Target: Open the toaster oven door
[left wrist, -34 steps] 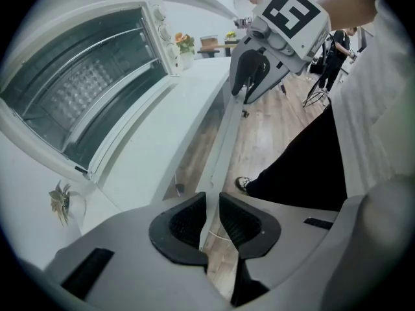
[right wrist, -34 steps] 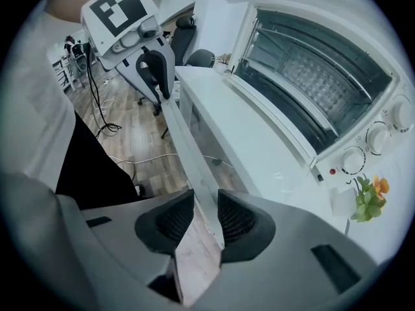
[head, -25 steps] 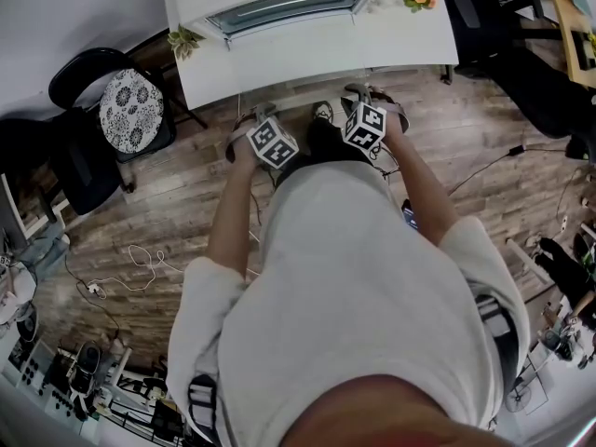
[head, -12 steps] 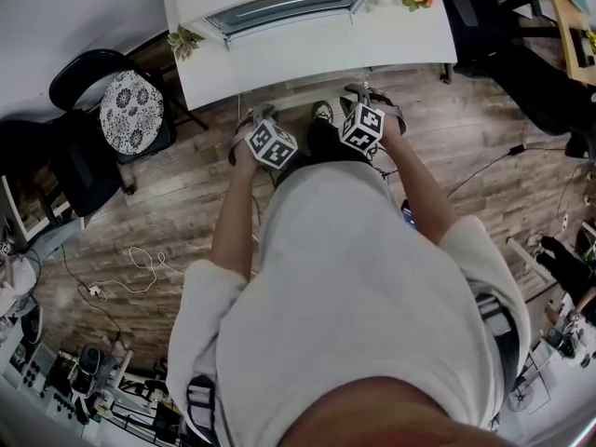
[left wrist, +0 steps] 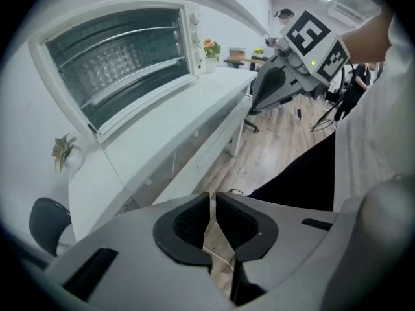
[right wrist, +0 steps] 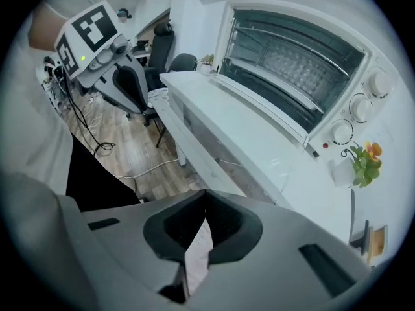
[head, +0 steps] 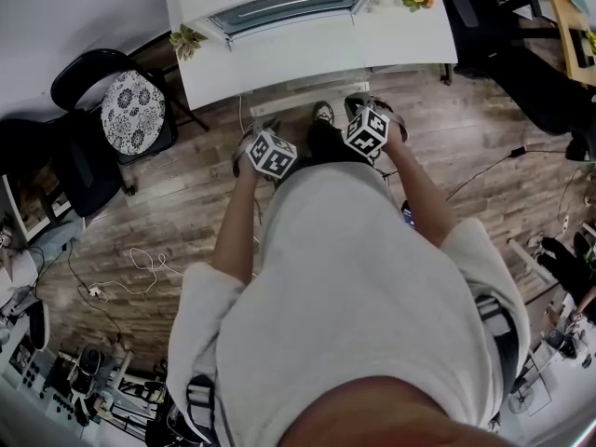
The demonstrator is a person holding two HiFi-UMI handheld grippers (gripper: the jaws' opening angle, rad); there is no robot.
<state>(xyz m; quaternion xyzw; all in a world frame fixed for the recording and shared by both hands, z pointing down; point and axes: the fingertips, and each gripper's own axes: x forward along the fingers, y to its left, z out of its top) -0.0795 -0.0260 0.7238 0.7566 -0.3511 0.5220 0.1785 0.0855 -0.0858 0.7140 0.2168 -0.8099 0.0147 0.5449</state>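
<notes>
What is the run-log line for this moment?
oven door: shut | left hand-held gripper: shut, empty | right hand-held gripper: just closed, empty

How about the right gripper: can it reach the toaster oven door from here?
Probably yes. The right gripper hangs short of the white table, with open air up to the toaster oven door. Its fingers have just closed on nothing and would need reopening.

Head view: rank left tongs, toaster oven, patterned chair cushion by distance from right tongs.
From the right tongs, just closed on nothing:
1. Left tongs, alongside, on its left.
2. Toaster oven, ahead on the table.
3. Patterned chair cushion, far left.
</notes>
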